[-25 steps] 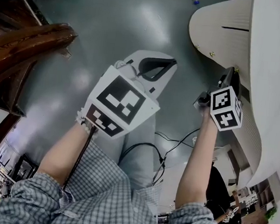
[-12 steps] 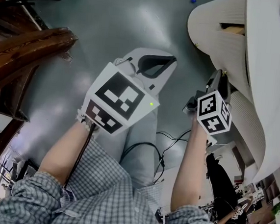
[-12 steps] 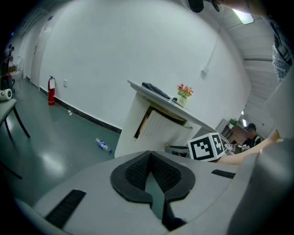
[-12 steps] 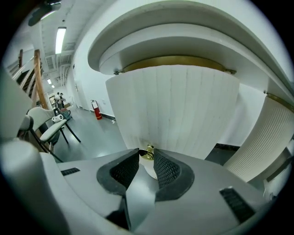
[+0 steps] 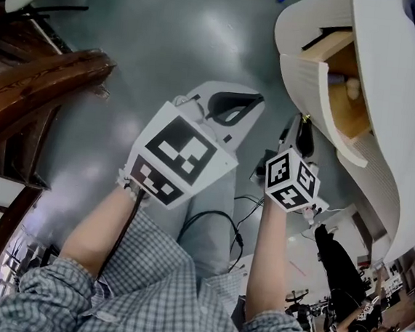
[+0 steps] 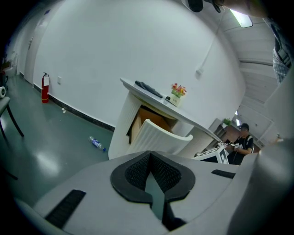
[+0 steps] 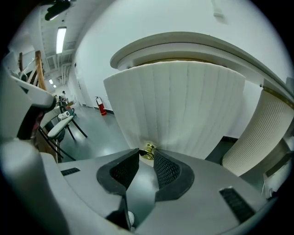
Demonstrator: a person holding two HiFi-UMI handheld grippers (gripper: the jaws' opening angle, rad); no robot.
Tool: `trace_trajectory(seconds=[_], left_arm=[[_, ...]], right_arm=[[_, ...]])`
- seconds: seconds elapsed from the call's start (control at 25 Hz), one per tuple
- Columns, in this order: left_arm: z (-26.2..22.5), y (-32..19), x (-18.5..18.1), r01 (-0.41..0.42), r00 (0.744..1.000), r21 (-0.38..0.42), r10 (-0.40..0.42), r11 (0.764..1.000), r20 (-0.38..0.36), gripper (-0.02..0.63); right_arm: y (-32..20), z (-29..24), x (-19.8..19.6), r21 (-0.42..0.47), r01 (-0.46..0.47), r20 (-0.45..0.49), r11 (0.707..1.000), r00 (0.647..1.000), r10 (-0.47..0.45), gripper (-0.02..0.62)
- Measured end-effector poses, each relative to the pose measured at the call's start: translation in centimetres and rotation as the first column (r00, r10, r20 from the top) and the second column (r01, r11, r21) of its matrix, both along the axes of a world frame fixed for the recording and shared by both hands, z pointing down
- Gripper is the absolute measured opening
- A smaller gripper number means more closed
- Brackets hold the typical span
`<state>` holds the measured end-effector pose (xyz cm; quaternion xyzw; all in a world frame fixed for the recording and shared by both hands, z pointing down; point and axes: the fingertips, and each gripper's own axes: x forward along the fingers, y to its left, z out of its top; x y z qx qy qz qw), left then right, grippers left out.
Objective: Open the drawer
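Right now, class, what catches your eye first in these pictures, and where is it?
The curved white ribbed drawer stands pulled out at the head view's upper right, its wooden inside showing. Just below it, the right hand-held gripper is clamped on the drawer's small brass knob. The left hand-held gripper, jaws together and empty, sits in the middle with its big black-and-white marker cube.

White drawer stands open, wooden inside showing; right claw at its front; left claw above floor.
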<state>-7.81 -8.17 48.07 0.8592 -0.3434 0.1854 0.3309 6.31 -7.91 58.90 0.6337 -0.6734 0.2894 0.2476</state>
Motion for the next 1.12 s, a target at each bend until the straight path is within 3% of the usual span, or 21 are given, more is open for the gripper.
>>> trace_trajectory(seconds=[1.12], left_arm=[[-0.6,1.2,-0.3,-0.036,0.999,-0.008,0.036,0.999,0.007,0.003]], right_arm=[[8.1,0.3,-3.7,-0.063,0.011,0.016,0.998,1.000,-0.010,0.095]])
